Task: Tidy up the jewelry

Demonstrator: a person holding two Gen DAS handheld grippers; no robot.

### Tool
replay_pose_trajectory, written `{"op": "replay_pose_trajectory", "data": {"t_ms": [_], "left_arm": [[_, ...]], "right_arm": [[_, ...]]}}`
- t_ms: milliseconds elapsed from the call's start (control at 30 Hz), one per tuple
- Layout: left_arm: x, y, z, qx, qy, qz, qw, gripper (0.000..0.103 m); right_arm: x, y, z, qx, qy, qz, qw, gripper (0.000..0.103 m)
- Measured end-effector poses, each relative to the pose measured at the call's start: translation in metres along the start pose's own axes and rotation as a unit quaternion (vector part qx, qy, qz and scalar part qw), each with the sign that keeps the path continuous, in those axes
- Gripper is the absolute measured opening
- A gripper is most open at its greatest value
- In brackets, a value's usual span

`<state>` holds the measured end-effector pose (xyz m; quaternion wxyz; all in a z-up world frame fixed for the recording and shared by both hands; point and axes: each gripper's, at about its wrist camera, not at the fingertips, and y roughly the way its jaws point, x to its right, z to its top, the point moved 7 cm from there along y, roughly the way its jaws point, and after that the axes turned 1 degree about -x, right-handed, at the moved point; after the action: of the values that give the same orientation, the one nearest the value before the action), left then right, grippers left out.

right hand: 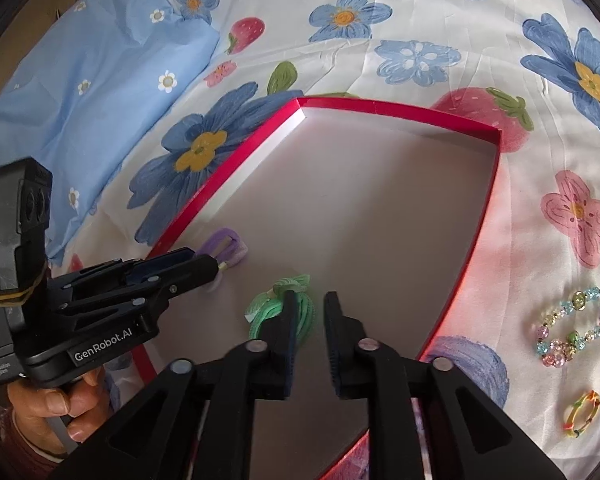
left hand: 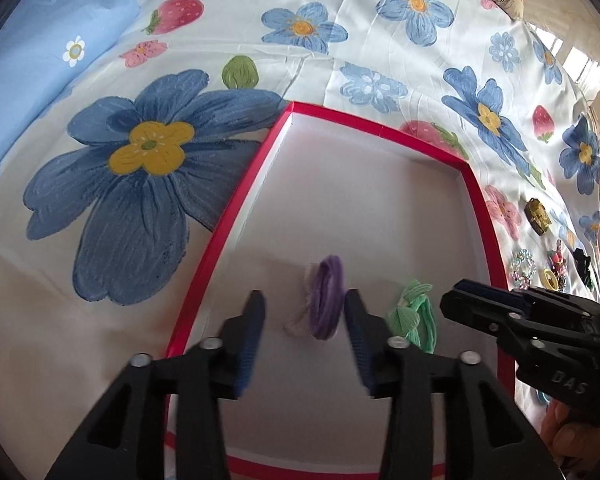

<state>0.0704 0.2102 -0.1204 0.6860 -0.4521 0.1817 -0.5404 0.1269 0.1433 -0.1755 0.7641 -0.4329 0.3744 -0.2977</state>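
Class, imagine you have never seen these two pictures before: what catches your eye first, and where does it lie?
The red-rimmed box stands out in the middle of the flowered sheet, its pale floor mostly bare. Inside it, near the grippers, lie a purple hair tie and a green hair tie; the left gripper points at the purple one with jaws apart. To the box's right, a beaded bracelet glitters on the sheet.
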Motion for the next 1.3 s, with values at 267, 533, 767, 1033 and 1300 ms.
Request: {"op": "replay_pose_trajectory", "data": {"t_ms": [267,533,767,1033,1300], "left_arm": [[0.013,-0.023,-0.003,0.013,0.013,-0.004,0.9998,0.050],[0.043,-0.037,-0.001,0.022,0.033,-0.021,0.9990,0.055],[0.074,-0.034,0.000,0.015,0.053,-0.043,0.9976,0.055],[0.117,-0.026,0.003,0.006,0.088,-0.065,0.9940,0.055],[0.158,-0.008,0.005,-0.009,0.122,-0.081,0.9892,0.055]], "right_arm": [[0.008,-0.038,0.001,0.039,0.017,0.010,0.999,0.034],[0.041,-0.070,-0.013,0.061,0.054,-0.005,0.997,0.038],[0.085,-0.100,-0.032,0.076,0.093,-0.029,0.992,0.038],[0.135,-0.139,-0.047,0.105,0.130,-0.062,0.984,0.038],[0.181,-0.167,-0.062,0.122,0.162,-0.098,0.974,0.038]]}}
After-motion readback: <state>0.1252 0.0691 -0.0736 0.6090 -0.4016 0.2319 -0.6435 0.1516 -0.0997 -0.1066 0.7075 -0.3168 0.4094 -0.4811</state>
